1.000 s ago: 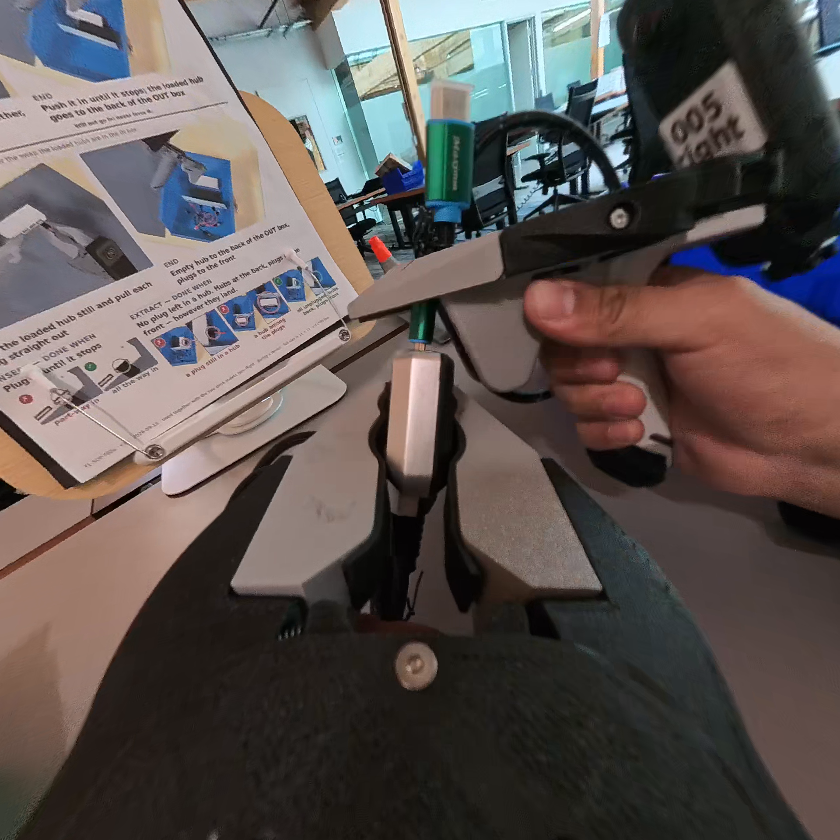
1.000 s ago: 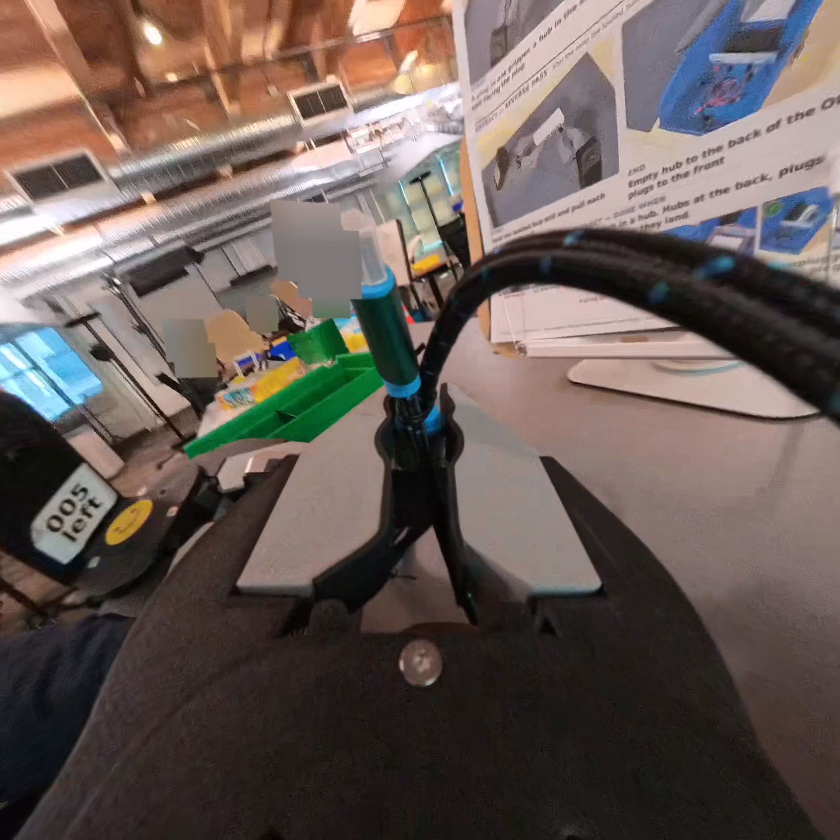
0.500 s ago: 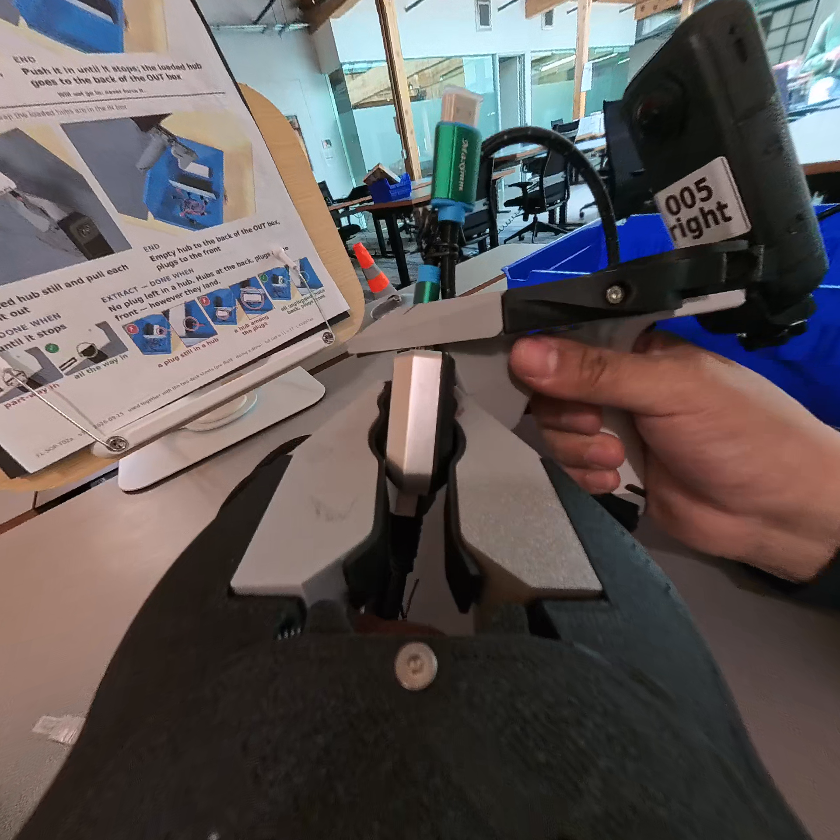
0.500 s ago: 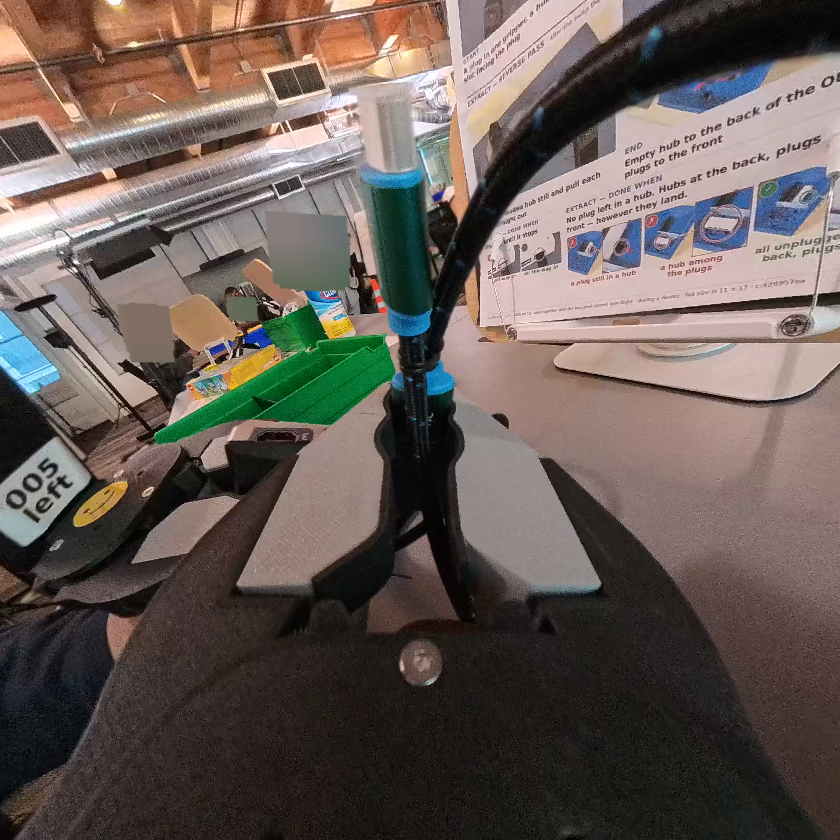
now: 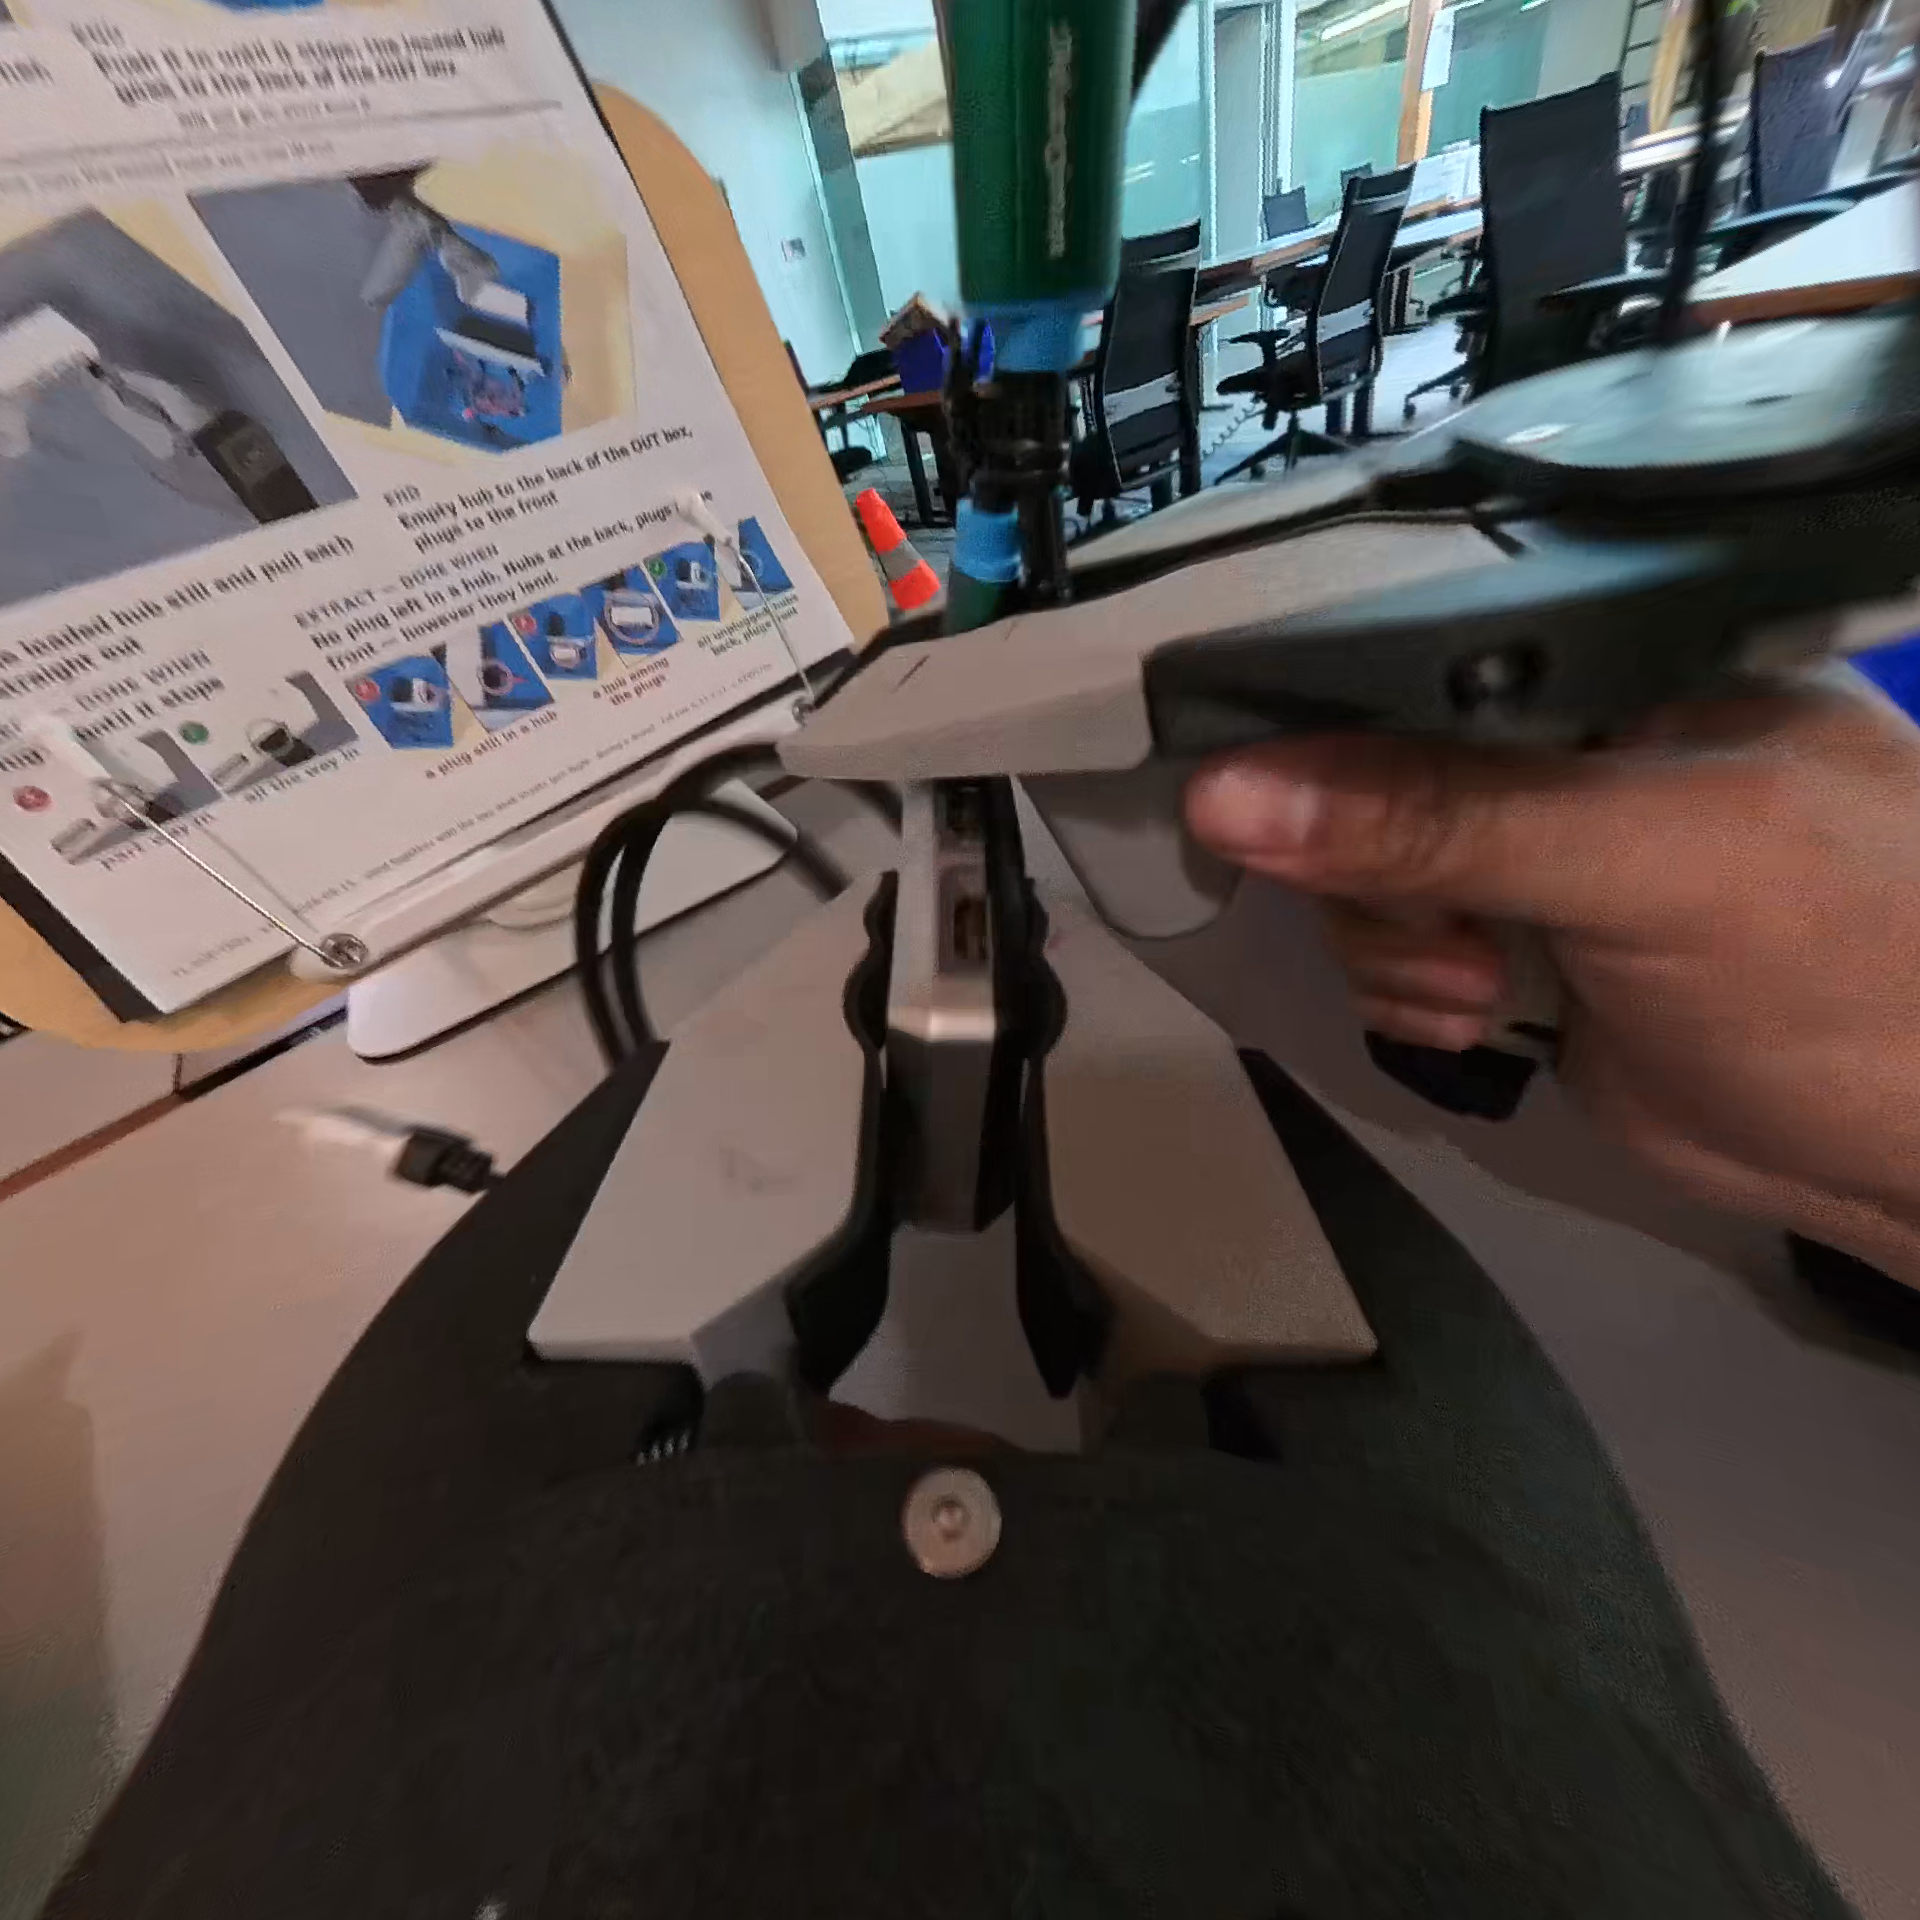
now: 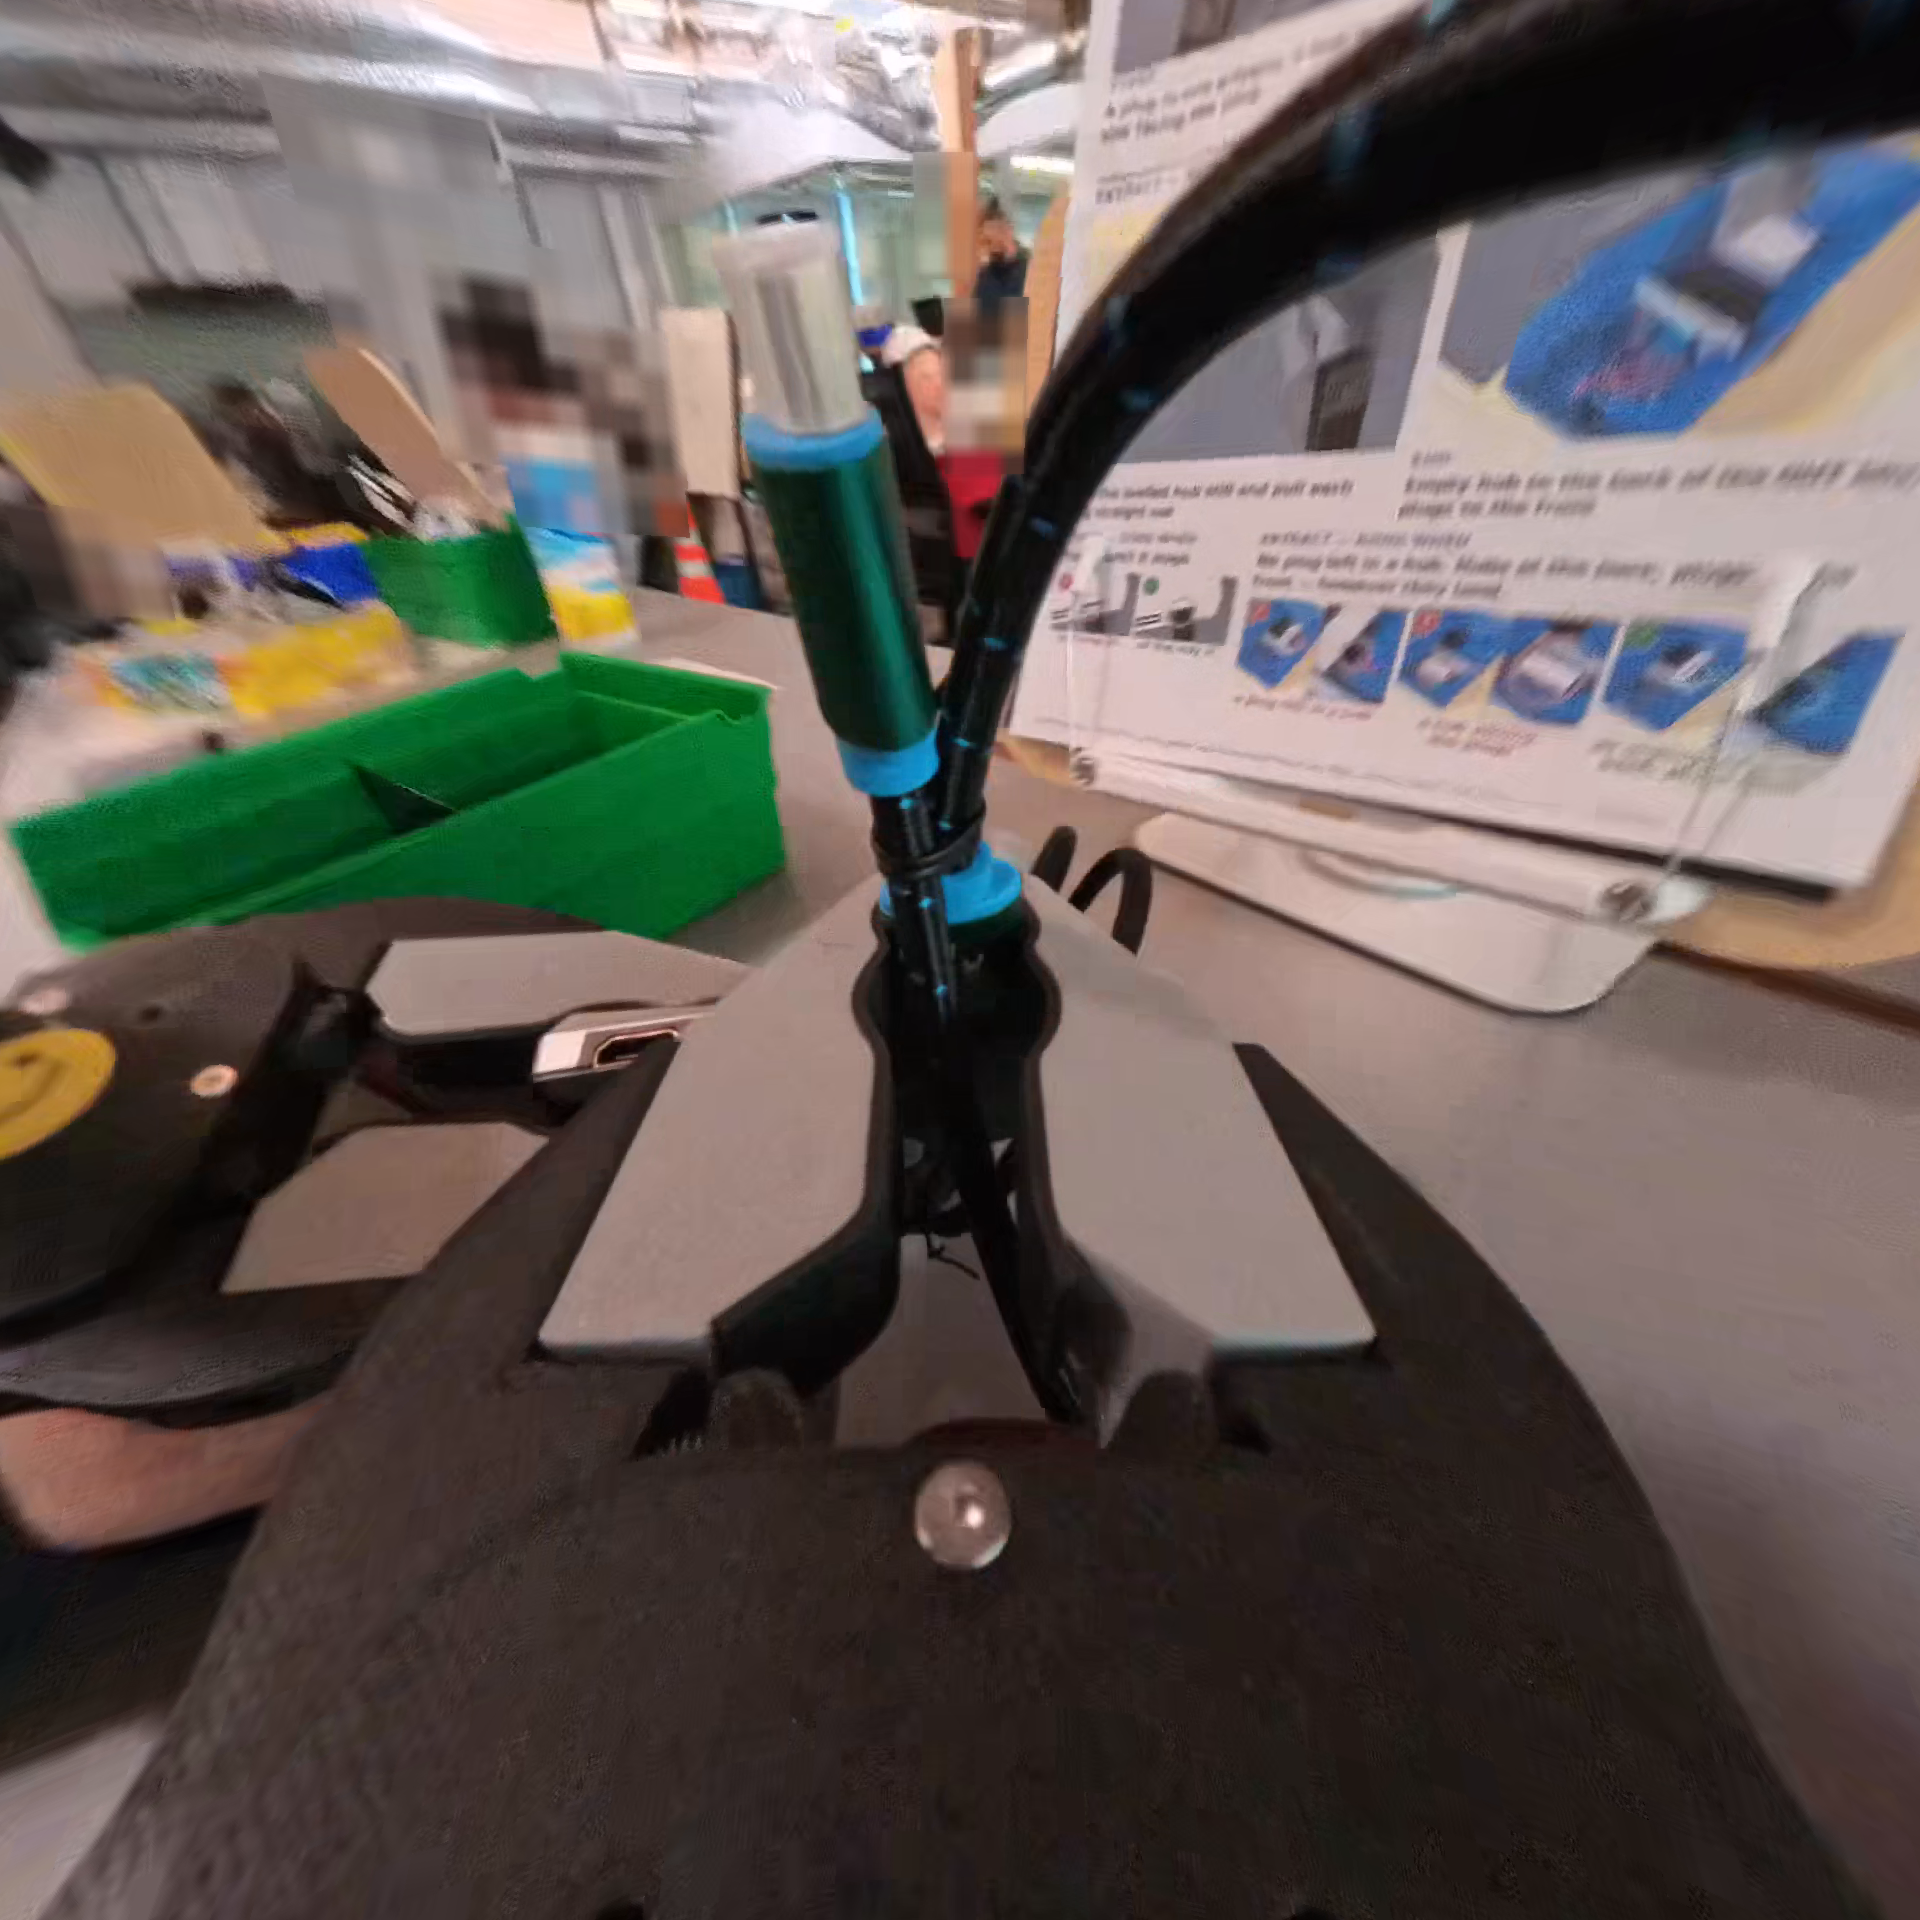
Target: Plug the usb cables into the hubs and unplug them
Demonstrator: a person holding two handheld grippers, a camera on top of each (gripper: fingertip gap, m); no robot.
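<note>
My left gripper is shut on a slim silver hub, held edge-up with its ports facing right. My right gripper, held by a hand, crosses just above the hub's far end. In the right wrist view my right gripper is shut on a black braided cable that is bundled with a tie. The cable's green plug with a silver tip stands upright above the jaws, and it also shows in the left wrist view. The left gripper and the hub lie low at the left.
An instruction sheet on a white stand stands at the back left, and it also shows in the right wrist view. A green divided bin sits on the grey table. A black cable loop and a loose plug lie near the stand. The tips of both grippers are at nearly the same place.
The right gripper has come closer and now sits right over the hub's far end. The hub has turned so its ports show. A cable loop and a loose plug have come into view.
</note>
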